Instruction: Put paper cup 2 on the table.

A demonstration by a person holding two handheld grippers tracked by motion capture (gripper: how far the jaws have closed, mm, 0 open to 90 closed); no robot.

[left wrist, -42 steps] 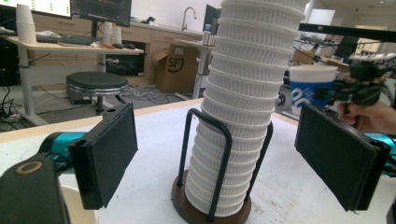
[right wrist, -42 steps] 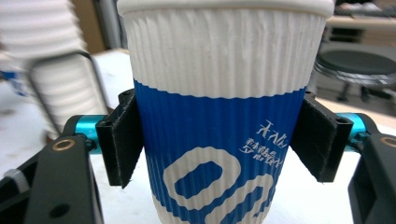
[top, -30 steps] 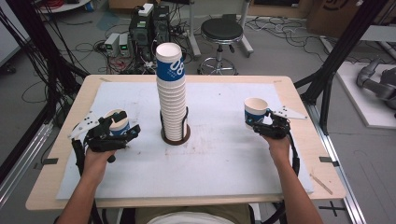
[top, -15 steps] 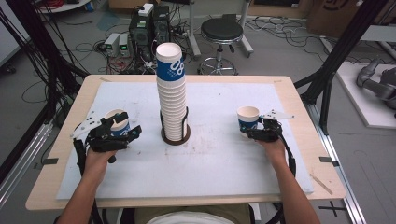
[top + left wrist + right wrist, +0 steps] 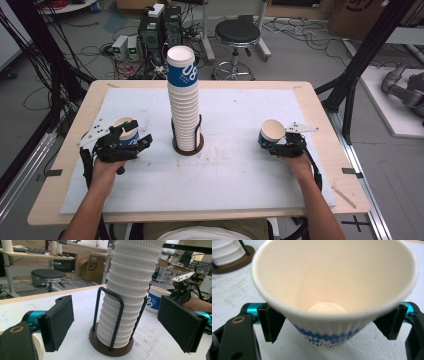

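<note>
Right gripper: jaws set either side of a paper cup, white w/ blue print, upright, mouth up. In right gripper view the gripper has cup sitting between the two black pads; pads sit at or just off the cup's lower wall, contact can't be confirmed, so clamped vs. slack: can't tell. Cup inside bare, round base visible. Cup base at or close to the white mat; touching or not, unclear. Person's right hand behind the gripper, forearm coming up from near edge.

Off to that gripper's left, well apart: tall stack of paper cups nested in a black wire holder on a round brown base, mid-table. Top cup shows blue band w/ white print.

Left gripper further left again, past the stack, held in left hand. Jaws spread wide, nothing between them: left gripper view shows gripper w/ both pads far apart, and the stack in its holder ahead in the gap, not touched. A second blue-print cup stands just beyond/beside the left gripper in high view; a white rim at bottom-left corner of left gripper view is prob. the same cup, outside the jaws.

Same view, far side of stack: right-hand cup w/ right gripper behind it.

Mat lies on a light wood table. Beyond table: black stool, electronics boxes and cables on floor.
</note>
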